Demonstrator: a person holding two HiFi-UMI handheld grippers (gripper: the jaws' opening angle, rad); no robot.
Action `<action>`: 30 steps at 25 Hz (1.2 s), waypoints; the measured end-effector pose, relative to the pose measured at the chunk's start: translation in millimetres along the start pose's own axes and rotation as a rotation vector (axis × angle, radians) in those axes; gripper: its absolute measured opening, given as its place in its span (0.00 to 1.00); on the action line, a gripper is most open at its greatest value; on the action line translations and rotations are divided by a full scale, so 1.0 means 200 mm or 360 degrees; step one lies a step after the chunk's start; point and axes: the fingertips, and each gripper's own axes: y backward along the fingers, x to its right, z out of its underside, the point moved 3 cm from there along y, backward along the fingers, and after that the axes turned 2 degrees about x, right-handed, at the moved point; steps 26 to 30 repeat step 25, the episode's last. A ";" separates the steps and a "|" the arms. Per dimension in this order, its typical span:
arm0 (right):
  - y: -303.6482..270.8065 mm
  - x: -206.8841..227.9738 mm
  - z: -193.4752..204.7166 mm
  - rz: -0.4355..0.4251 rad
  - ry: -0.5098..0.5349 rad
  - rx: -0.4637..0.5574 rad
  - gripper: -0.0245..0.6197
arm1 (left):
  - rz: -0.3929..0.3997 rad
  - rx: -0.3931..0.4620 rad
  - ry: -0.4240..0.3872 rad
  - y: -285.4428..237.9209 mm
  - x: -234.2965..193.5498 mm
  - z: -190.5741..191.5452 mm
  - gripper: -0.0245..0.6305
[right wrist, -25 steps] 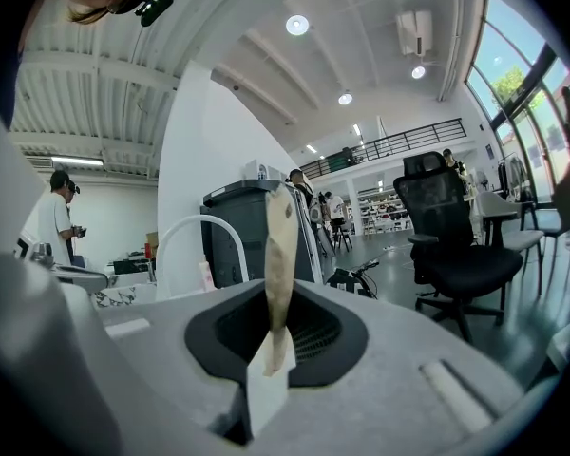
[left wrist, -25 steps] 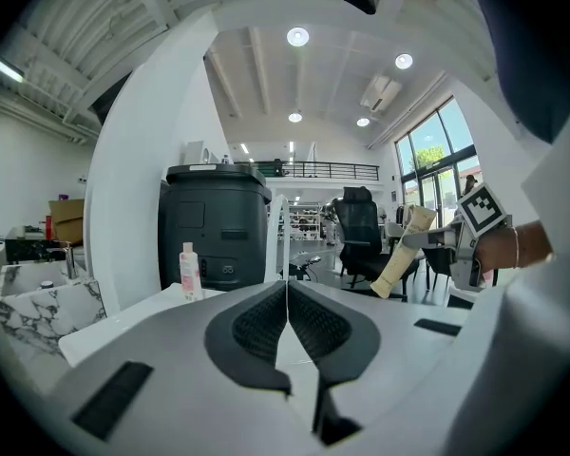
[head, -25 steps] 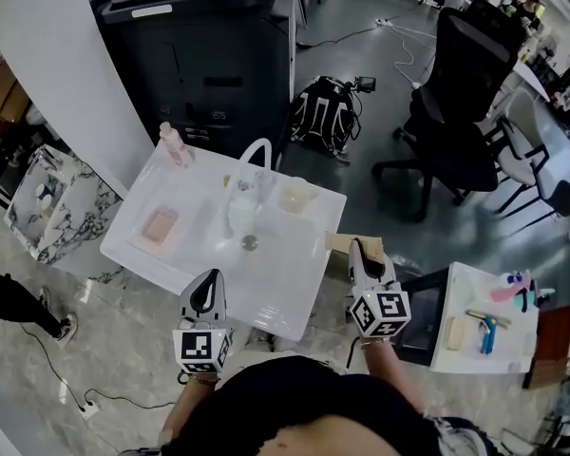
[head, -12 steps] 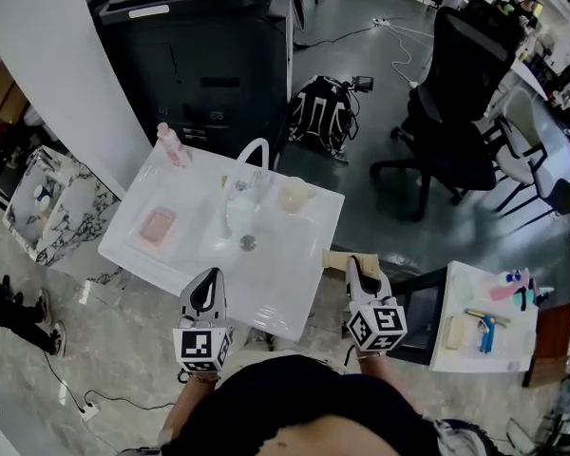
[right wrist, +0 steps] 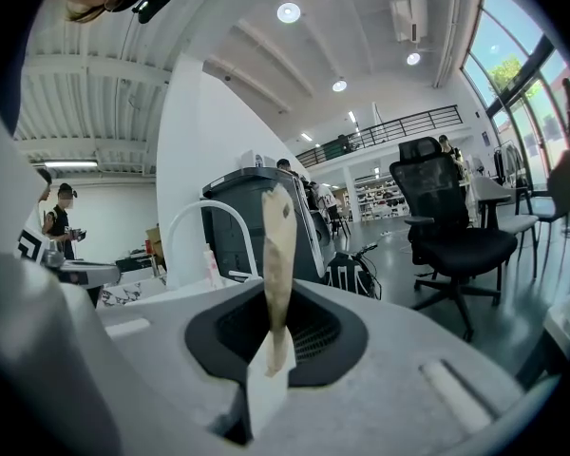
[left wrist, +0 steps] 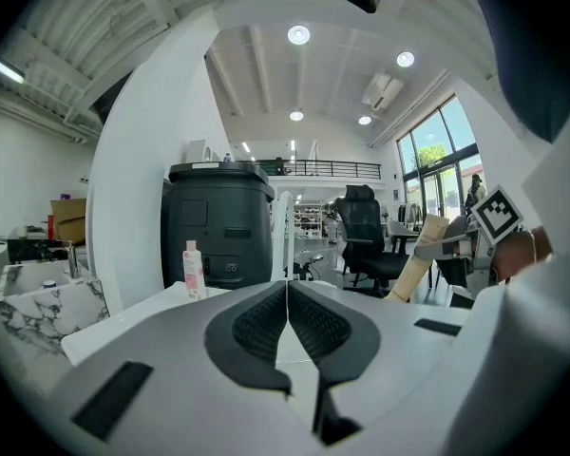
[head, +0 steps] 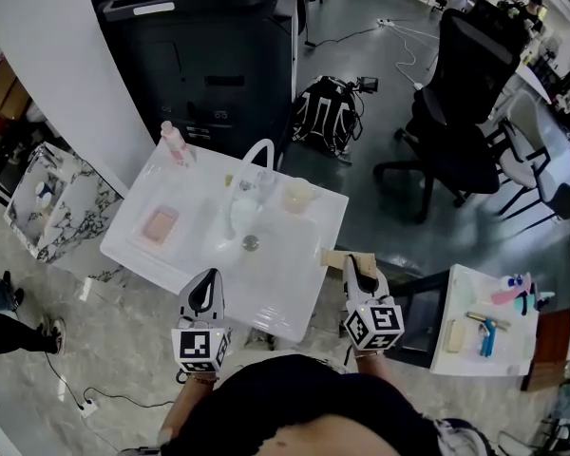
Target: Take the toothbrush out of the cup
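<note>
My right gripper is shut on a long flat tan toothbrush. It holds the toothbrush just off the right edge of the white sink. From the jaws the toothbrush stands upright, a white piece at its lower end. It also shows as a tan stick in the left gripper view. The pale translucent cup stands at the sink's back right, beside the white arched faucet. By the sink's front edge, my left gripper is shut on nothing.
On the sink's left are a pink bottle and a pink soap dish. A black cabinet stands behind, with a backpack and an office chair on the floor. A white side table with small items lies right.
My right gripper has drifted slightly toward me with the toothbrush still in it. The left gripper has stayed put. A passer-by's legs at the left edge have moved.
</note>
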 end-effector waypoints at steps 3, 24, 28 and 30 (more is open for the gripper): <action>-0.02 0.00 0.01 -0.0008 0.0008 -0.0015 0.09 | -0.0017 -0.0002 0.0009 0.00 -0.01 0.01 0.04; -0.05 -0.02 0.03 -0.0029 0.0004 -0.0054 0.09 | -0.0011 -0.0020 0.0010 -0.02 -0.03 0.01 0.04; -0.05 -0.02 0.04 -0.0028 -0.0004 -0.0058 0.09 | -0.0006 -0.0021 0.0007 -0.02 -0.03 0.01 0.04; -0.05 -0.02 0.04 -0.0028 -0.0004 -0.0058 0.09 | -0.0006 -0.0021 0.0007 -0.02 -0.03 0.01 0.04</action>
